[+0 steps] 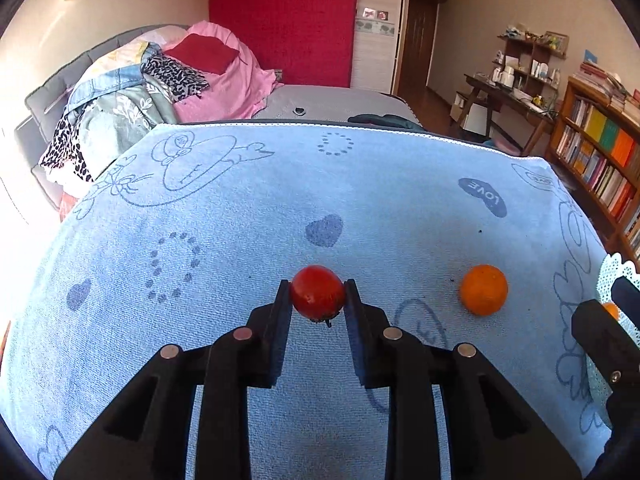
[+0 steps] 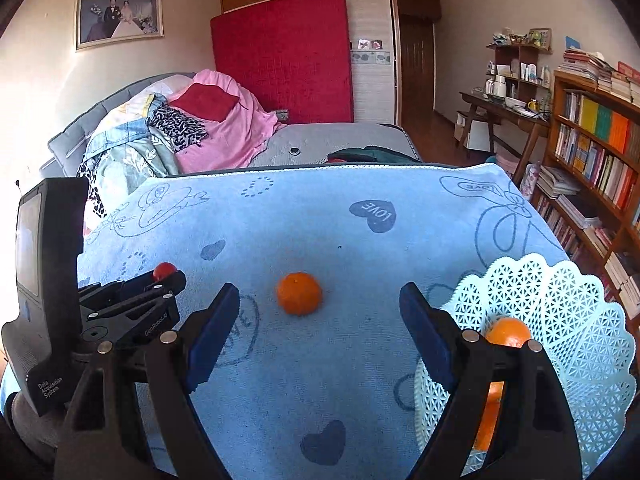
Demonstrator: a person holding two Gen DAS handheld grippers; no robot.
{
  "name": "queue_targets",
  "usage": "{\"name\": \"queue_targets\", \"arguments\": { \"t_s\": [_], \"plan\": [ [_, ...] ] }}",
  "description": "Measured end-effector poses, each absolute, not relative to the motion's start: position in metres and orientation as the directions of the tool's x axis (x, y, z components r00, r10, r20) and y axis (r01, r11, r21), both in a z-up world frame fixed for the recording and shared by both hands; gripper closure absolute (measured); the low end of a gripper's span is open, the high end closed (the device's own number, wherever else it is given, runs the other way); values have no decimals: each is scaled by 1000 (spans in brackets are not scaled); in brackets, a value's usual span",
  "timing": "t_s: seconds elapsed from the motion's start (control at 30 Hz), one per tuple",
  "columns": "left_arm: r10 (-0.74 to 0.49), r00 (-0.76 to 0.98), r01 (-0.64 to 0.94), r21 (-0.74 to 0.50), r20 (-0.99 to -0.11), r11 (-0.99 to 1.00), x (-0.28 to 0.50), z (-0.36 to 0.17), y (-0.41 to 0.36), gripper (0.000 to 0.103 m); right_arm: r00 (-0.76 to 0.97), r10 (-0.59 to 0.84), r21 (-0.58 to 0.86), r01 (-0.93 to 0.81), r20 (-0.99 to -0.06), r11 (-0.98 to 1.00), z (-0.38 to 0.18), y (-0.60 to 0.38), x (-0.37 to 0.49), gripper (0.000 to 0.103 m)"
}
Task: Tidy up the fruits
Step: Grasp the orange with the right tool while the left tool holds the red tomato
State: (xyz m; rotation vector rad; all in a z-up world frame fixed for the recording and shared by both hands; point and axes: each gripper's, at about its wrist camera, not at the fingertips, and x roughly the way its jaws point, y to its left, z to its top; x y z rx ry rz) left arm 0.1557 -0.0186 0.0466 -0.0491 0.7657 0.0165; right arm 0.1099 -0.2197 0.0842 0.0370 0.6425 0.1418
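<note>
Clearly left gripper (image 1: pixel 318 296) clamps red tomato (image 1: pixel 317 292) between both pads, just above blue towel (image 1: pixel 240 208). Loose orange (image 1: pixel 483 289) sits on towel to its right, apart from both tools. Right gripper (image 2: pixel 320 308) spread wide, nothing between pads, orange ahead of gap. White lace basket (image 2: pixel 568 304) at towel's right edge holds orange fruit (image 2: pixel 508 330), mostly hidden behind right finger; count unclear. Basket cut off by frame edge in left view.

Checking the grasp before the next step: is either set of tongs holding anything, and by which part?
The left tongs pinch the tomato by its two sides. The right tongs are open, holding nothing.
</note>
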Motion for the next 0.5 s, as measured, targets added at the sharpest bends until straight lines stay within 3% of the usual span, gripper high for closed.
{"name": "queue_targets", "arguments": {
  "t_s": [0.2, 0.5],
  "plan": [
    [46, 718, -88, -26, -694, 996, 158, 45, -6, 77, 755, 135, 29, -153, -642, 988, 61, -197, 140, 21],
    [42, 713, -92, -34, -700, 995, 159, 43, -5, 77, 679, 143, 42, -163, -720, 986, 29, -190, 175, 40]
  ]
}}
